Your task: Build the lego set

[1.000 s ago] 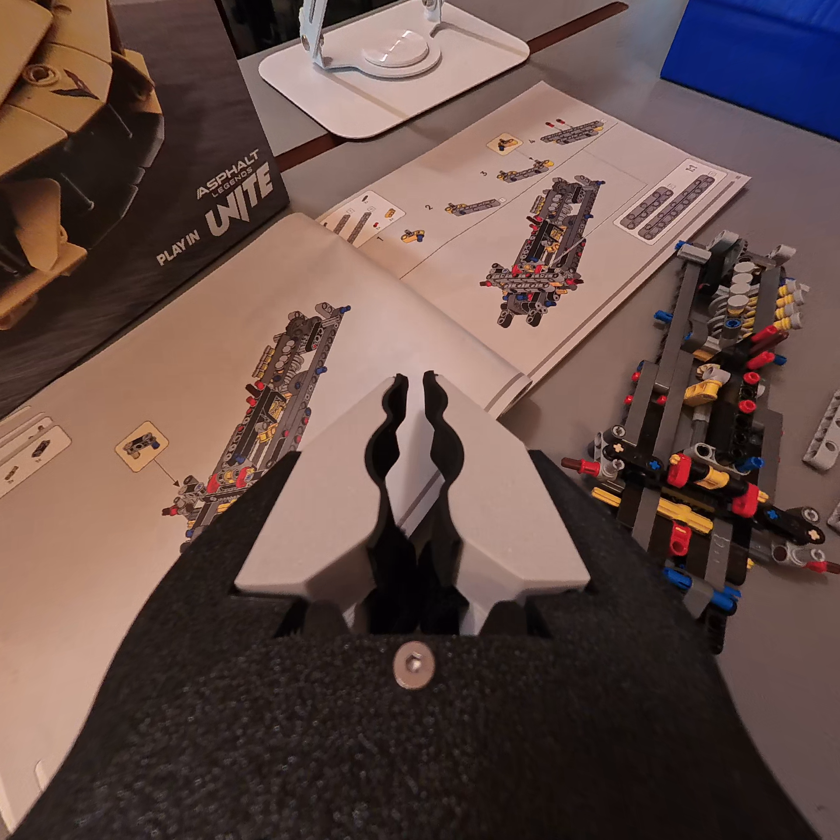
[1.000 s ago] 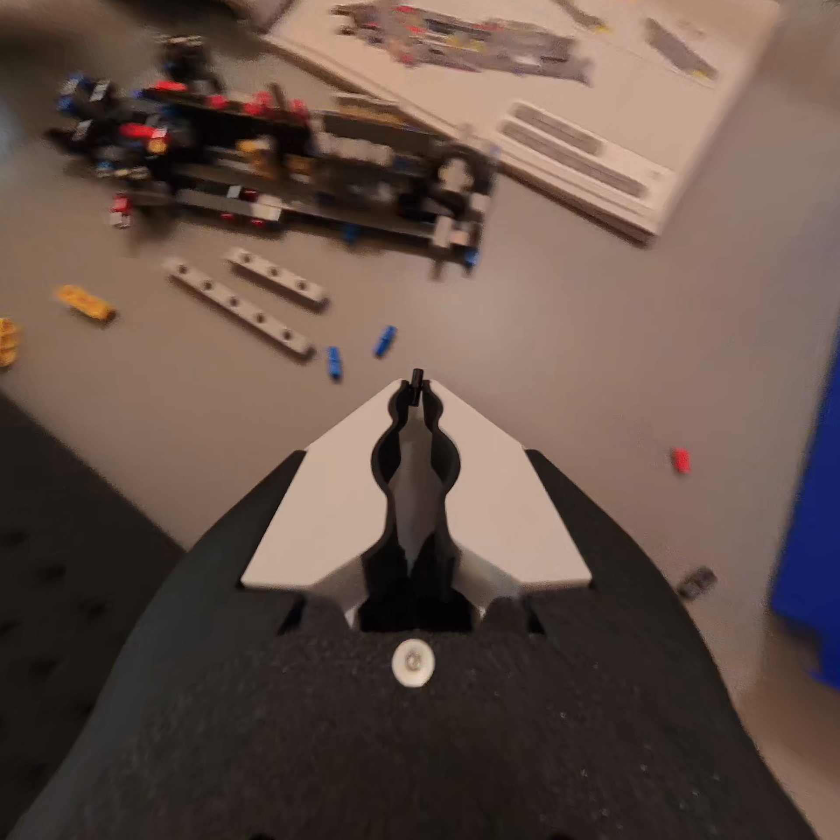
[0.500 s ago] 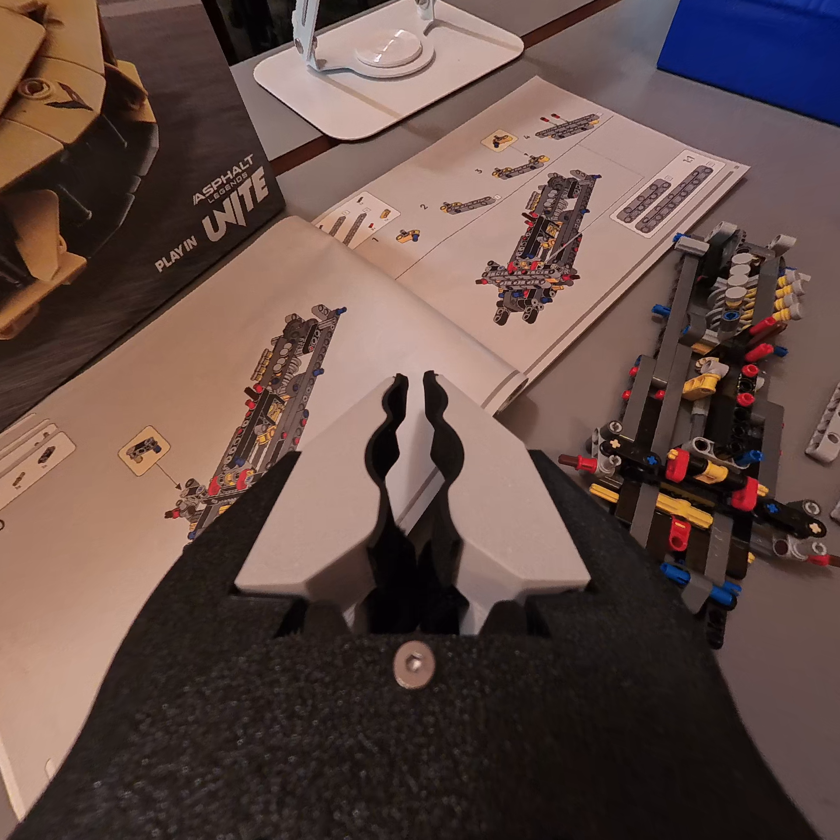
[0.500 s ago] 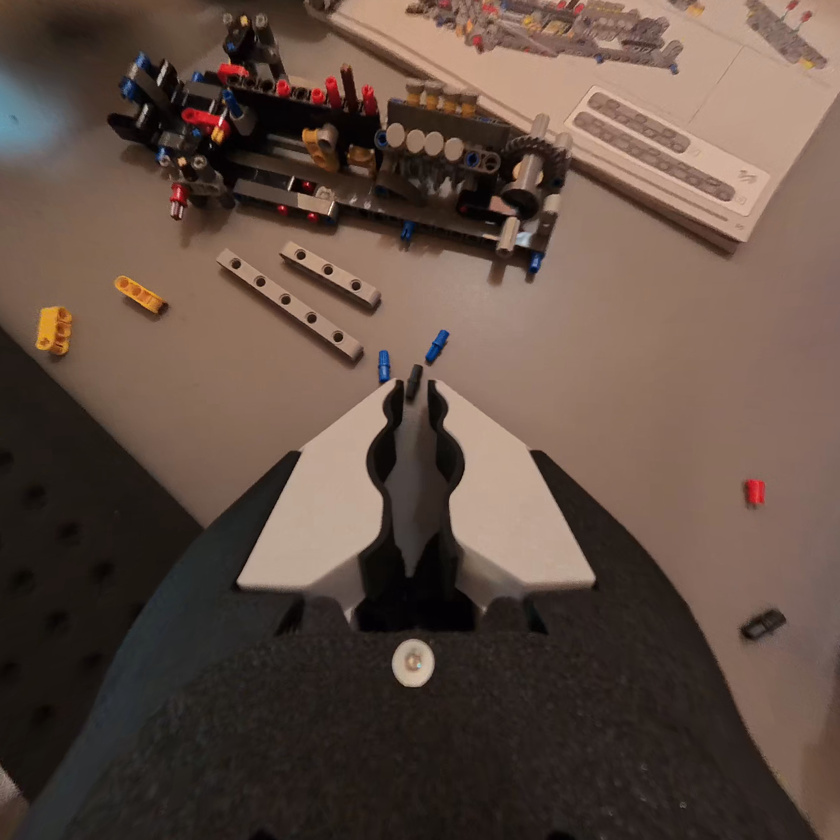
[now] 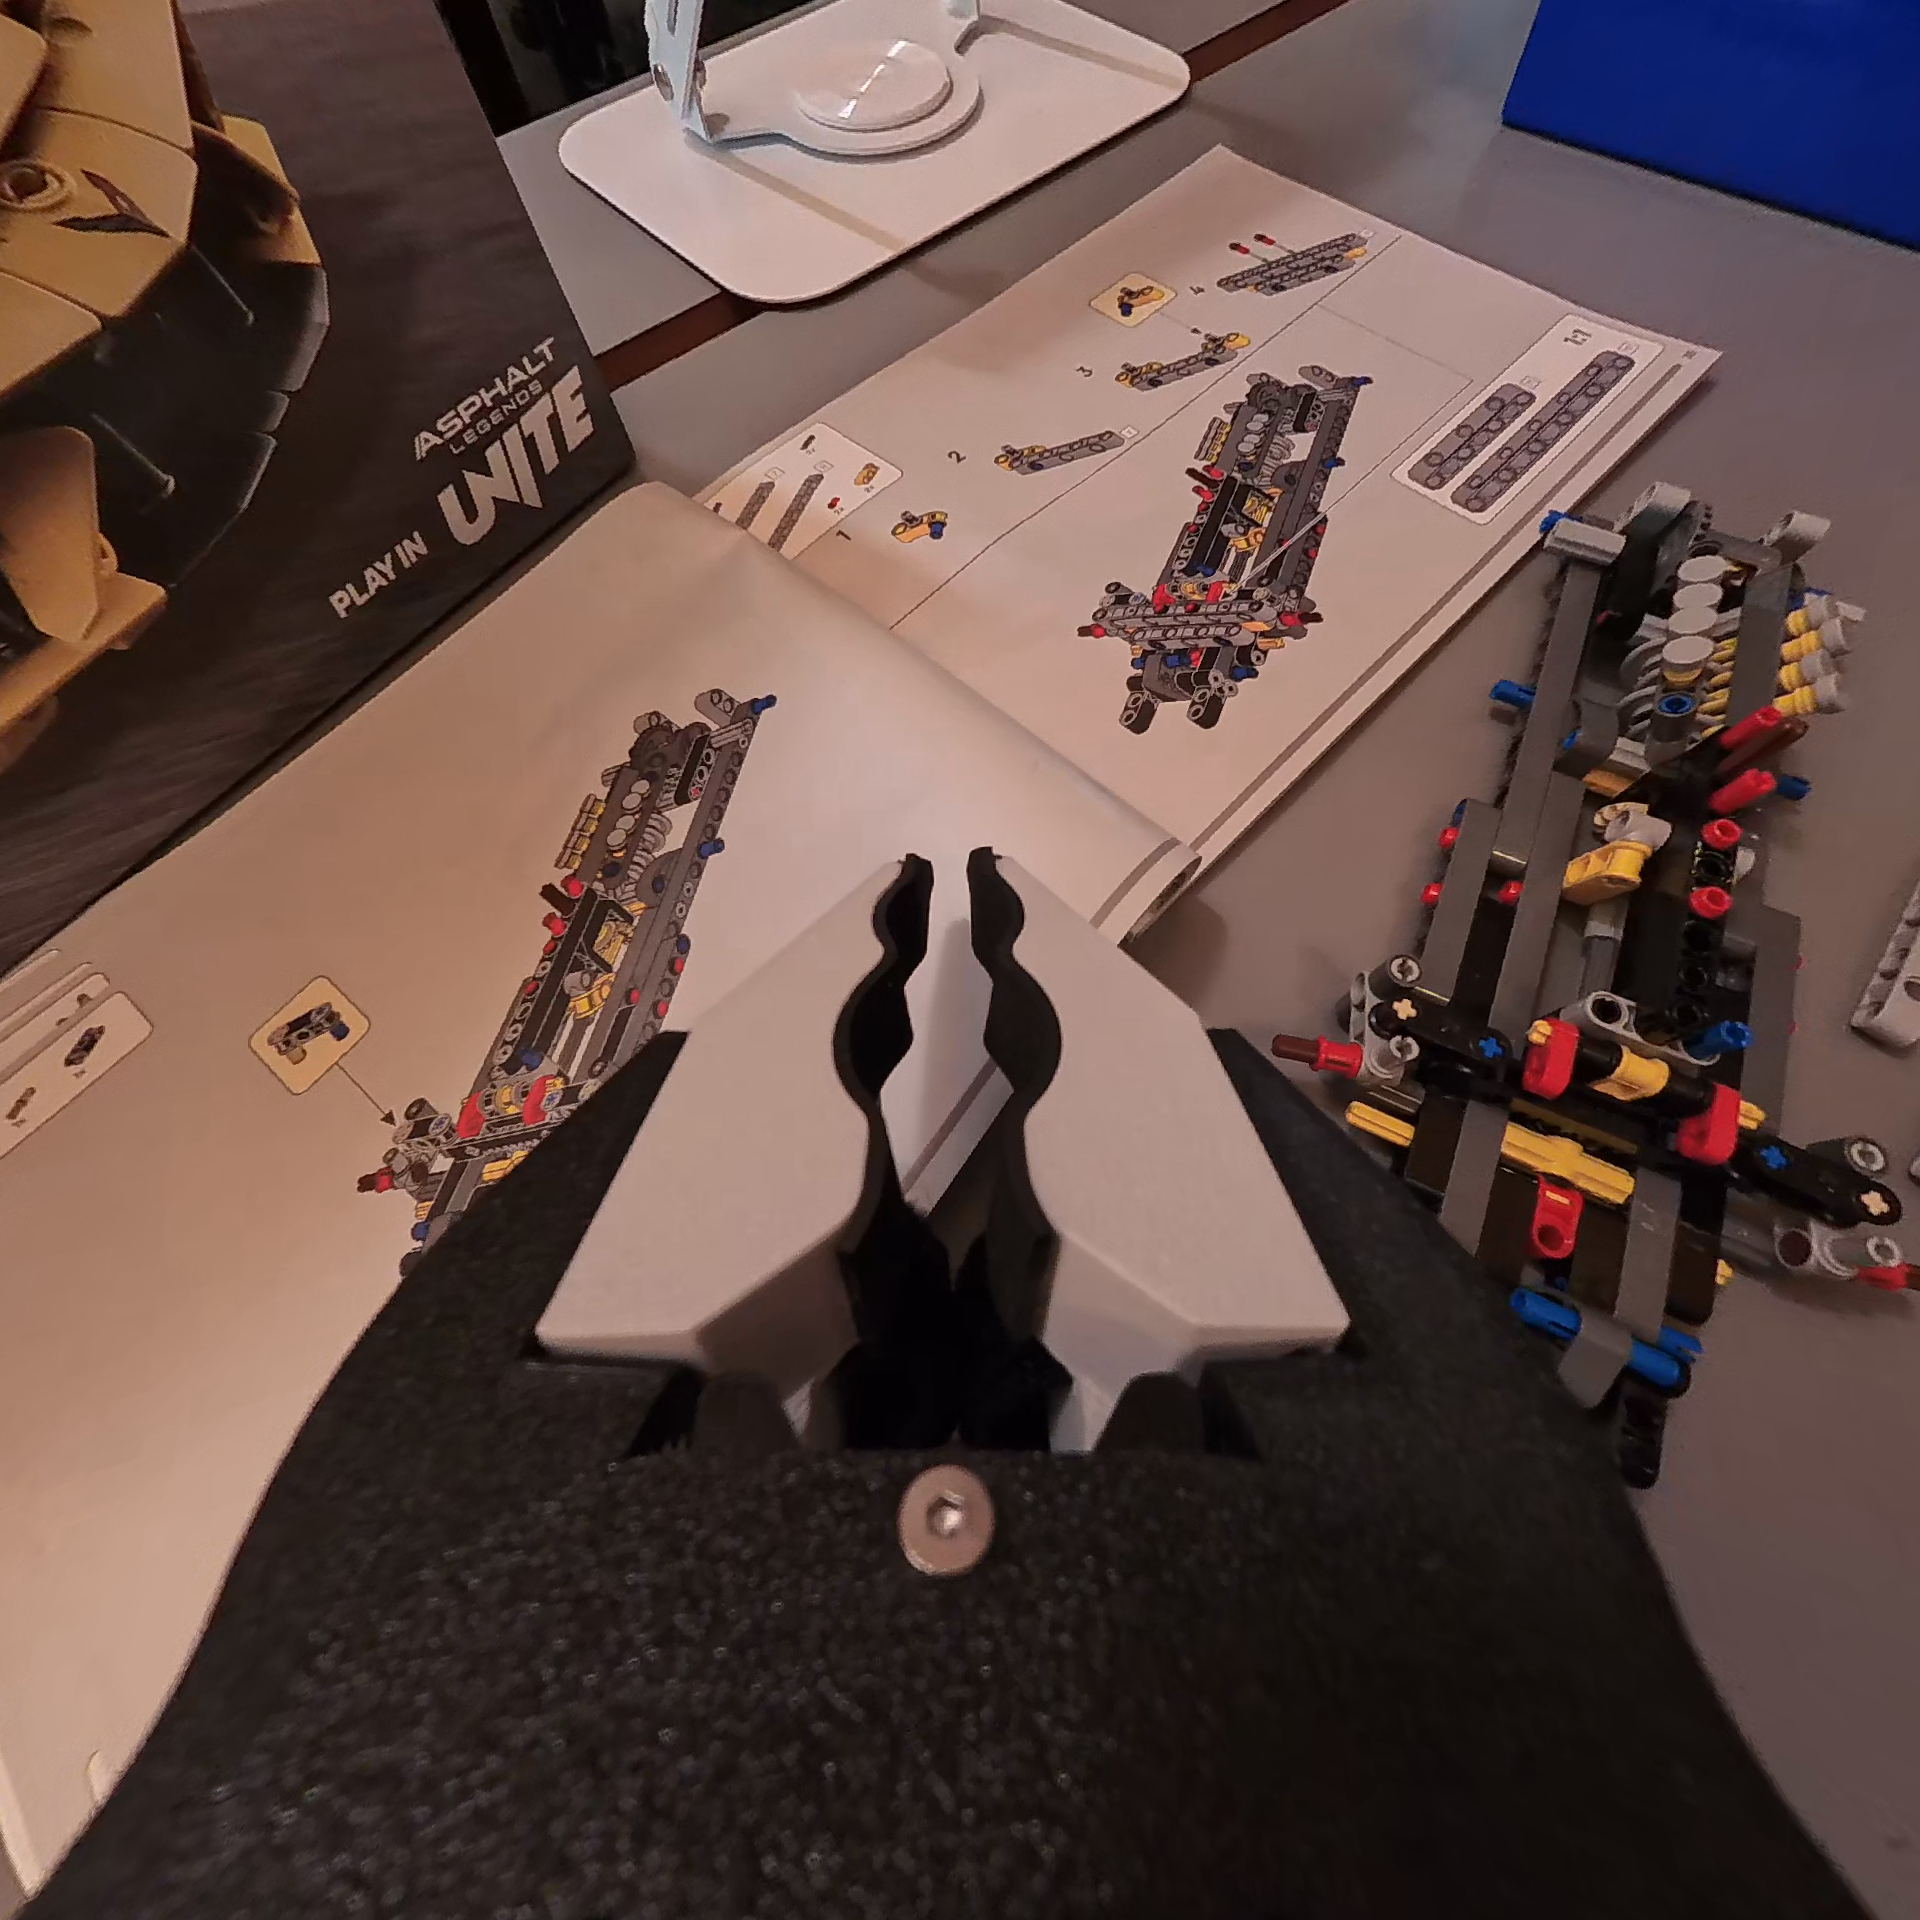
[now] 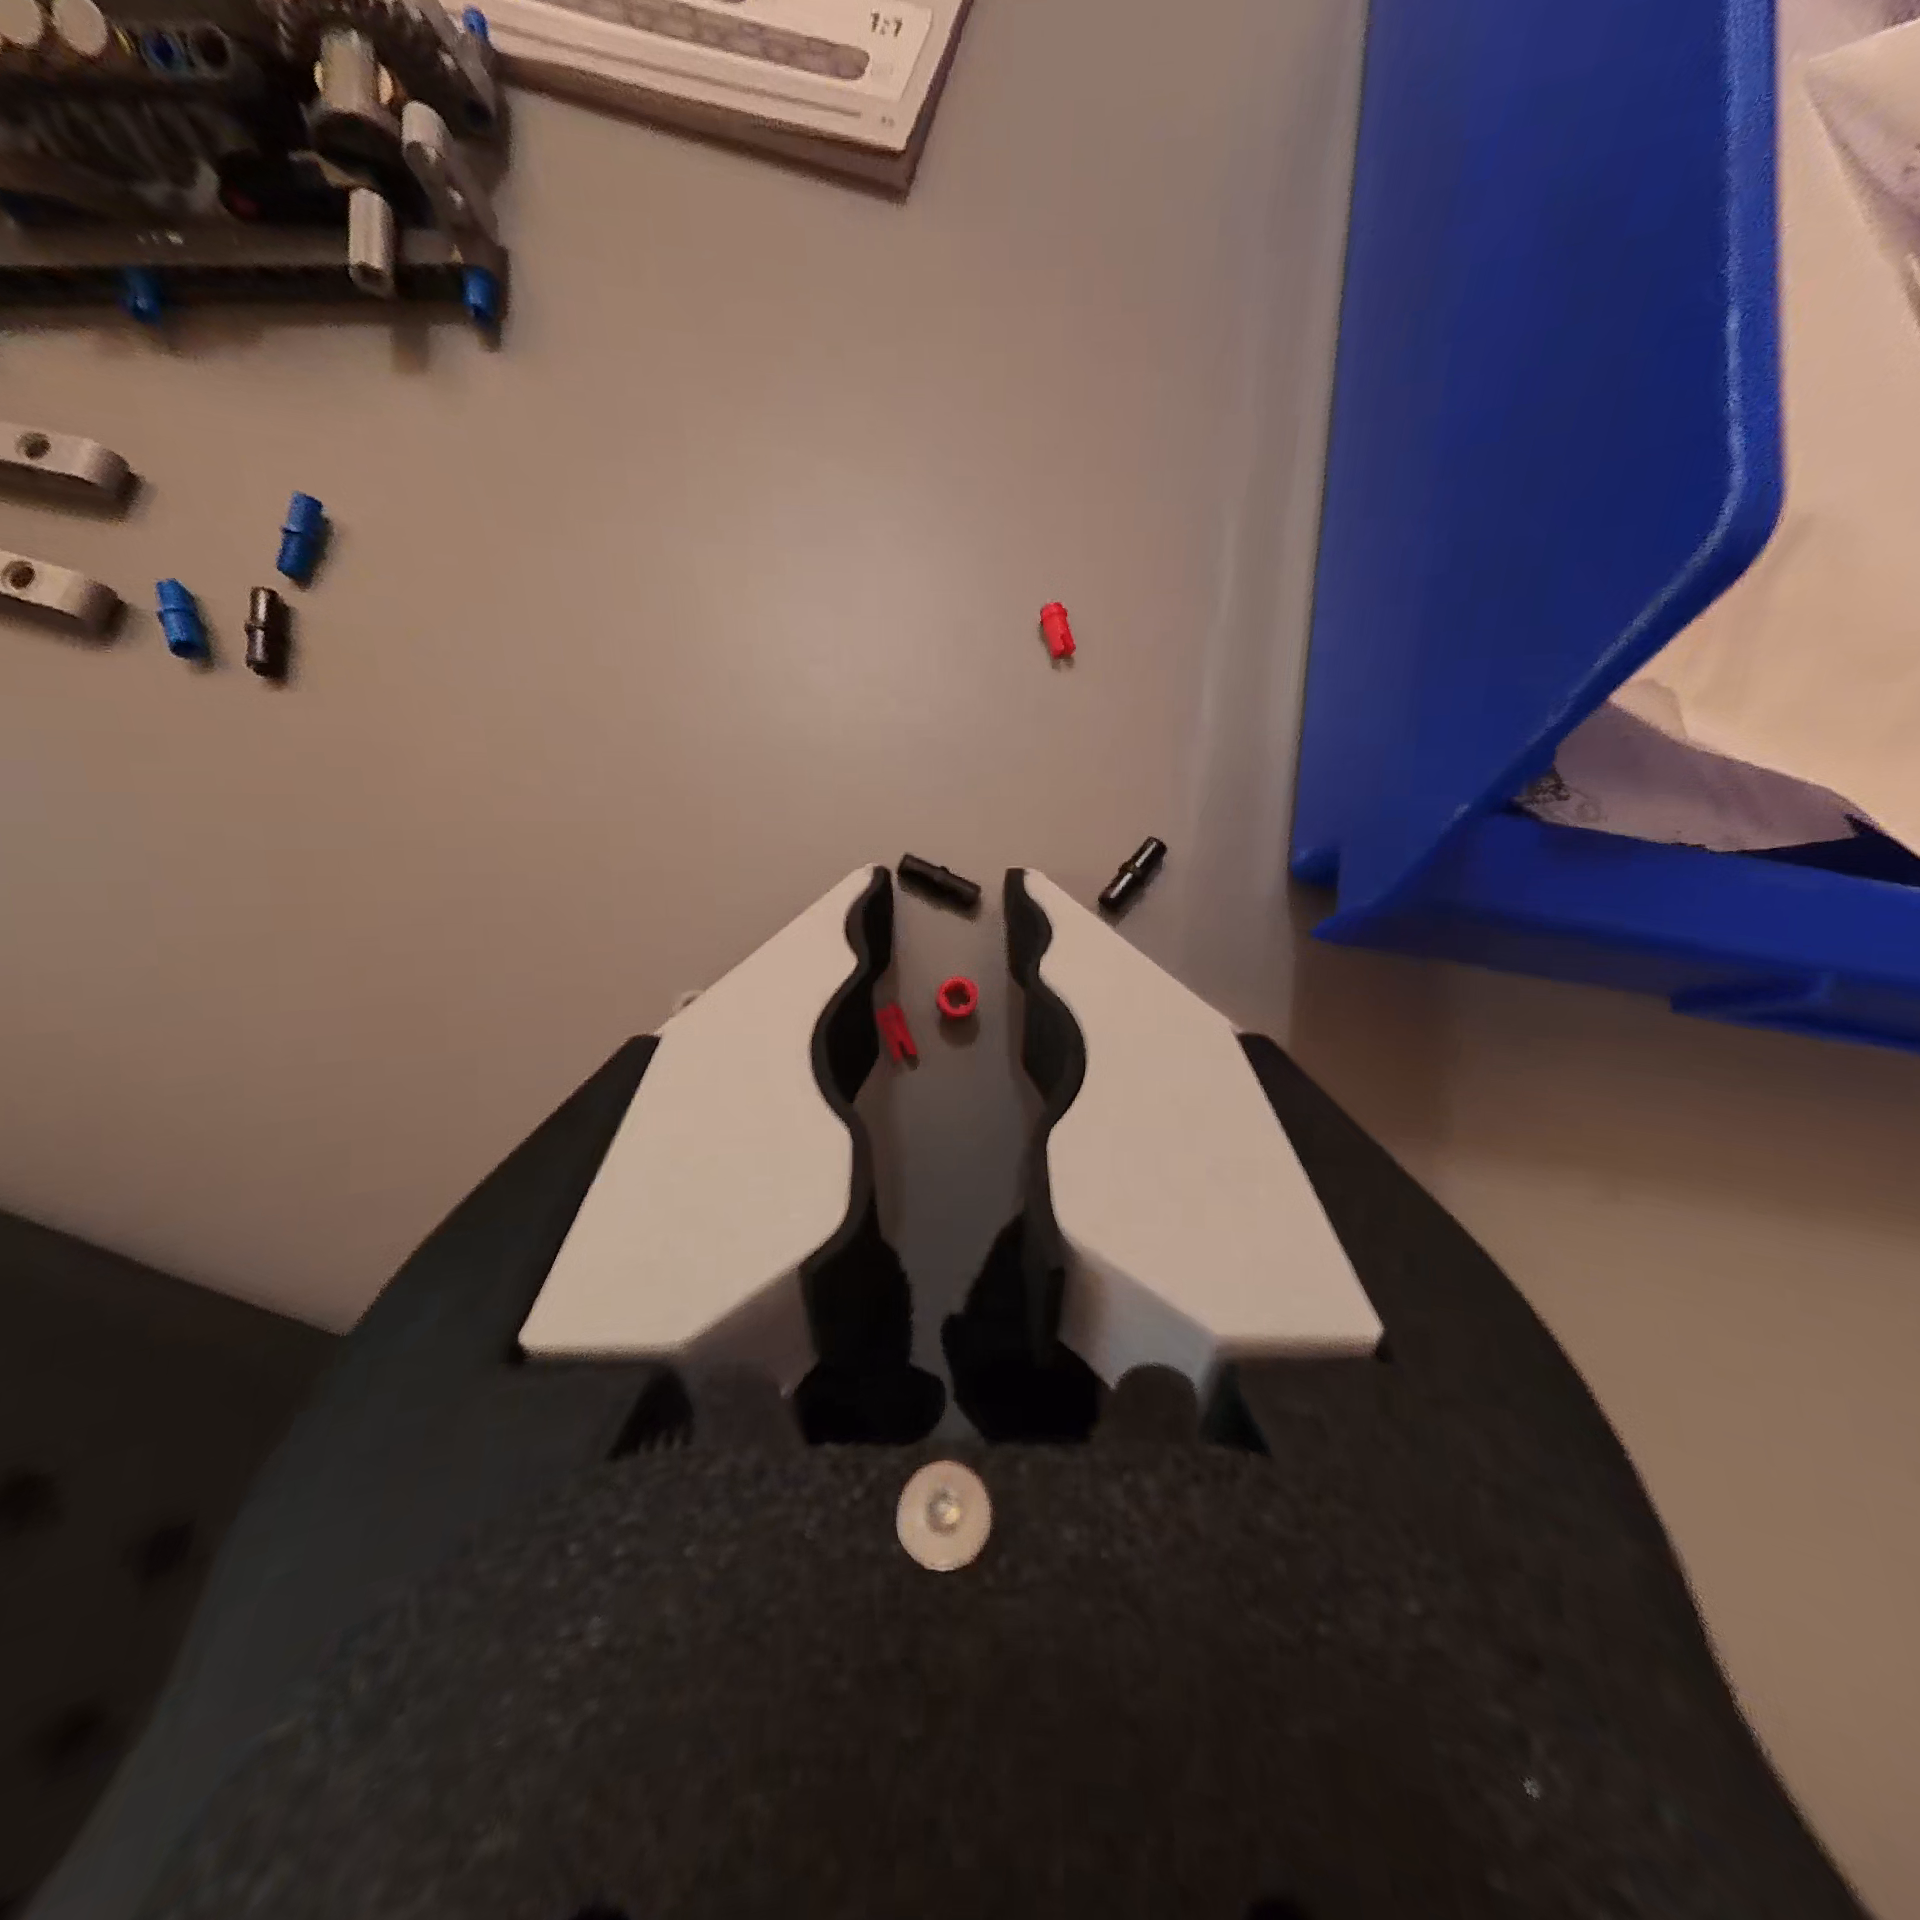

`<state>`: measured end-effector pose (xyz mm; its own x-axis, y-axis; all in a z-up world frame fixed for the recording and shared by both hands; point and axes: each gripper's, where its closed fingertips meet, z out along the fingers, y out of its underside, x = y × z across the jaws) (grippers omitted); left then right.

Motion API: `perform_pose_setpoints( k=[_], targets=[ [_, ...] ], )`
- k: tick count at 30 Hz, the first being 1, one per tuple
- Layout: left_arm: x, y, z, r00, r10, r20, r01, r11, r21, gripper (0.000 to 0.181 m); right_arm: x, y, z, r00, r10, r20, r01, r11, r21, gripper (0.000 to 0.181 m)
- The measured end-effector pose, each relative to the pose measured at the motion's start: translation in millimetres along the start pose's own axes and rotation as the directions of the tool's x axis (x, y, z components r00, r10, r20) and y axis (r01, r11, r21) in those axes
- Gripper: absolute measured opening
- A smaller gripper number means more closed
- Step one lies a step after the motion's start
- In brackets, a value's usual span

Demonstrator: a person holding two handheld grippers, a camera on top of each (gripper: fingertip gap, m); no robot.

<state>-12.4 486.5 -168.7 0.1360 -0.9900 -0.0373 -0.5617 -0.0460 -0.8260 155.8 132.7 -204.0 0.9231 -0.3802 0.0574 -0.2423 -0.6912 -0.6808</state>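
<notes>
The partly built lego chassis (image 5: 1538, 935) lies on the grey table, right of the open instruction booklet (image 5: 883, 707). My left gripper (image 5: 945, 862) hovers over the booklet with a narrow gap between its tips, holding nothing. My right gripper (image 6: 948, 883) is open and empty, low over the table. A black pin (image 6: 938, 883) lies on the table just at its tips. Two small red pieces (image 6: 956, 994) show between the fingers. Another black pin (image 6: 1132, 873) and a red pin (image 6: 1057, 631) lie nearby. The chassis end (image 6: 260, 177) is at the upper left.
Two blue pins (image 6: 301, 533) and a black pin (image 6: 265, 631) lie by two grey beams (image 6: 62, 462) at left. A blue bin (image 6: 1558, 416) holding white paper stands close on the right. The set's box (image 5: 260, 416) and a white stand base (image 5: 883, 156) are behind the booklet.
My right gripper let go of a black pin beside the blue pins, then swung right toward the bin and opened wider. My left gripper barely moved.
</notes>
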Motion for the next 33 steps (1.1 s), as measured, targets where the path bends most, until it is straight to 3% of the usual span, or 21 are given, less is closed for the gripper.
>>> perform_pose_setpoints(
  k=[10, 14, 20, 26, 33],
  targets=[
    [0, -1, -1, 1.000, 0.002, -0.001, -0.002, 1.000, 0.002, 0.006, -7, -2, 3, 1.000, -0.017, 0.016, 0.017, 1.000, -0.015, 0.014],
    [-1, -2, -2, 1.000, 0.001, 0.003, -0.001, 1.000, 0.006, 0.006, -18, -18, -1, 0.999, -0.037, 0.039, 0.036, 0.999, 0.027, 0.014],
    [-1, -3, -4, 1.000, 0.001, 0.001, -0.001, 1.000, 0.011, 0.006, -86, -52, -9, 0.960, -0.167, 0.226, 0.140, 0.982, 0.128, 0.014],
    [0, -2, -4, 1.000, 0.010, 0.001, -0.010, 1.000, 0.006, 0.007, -164, -48, 0, 0.868, -0.254, 0.428, 0.232, 0.967, 0.104, 0.014],
    [3, -3, -3, 1.000, 0.011, -0.006, -0.011, 1.000, 0.007, 0.007, -199, -29, 15, 0.821, -0.390, 0.417, 0.409, 0.911, 0.047, 0.014]
  ],
)
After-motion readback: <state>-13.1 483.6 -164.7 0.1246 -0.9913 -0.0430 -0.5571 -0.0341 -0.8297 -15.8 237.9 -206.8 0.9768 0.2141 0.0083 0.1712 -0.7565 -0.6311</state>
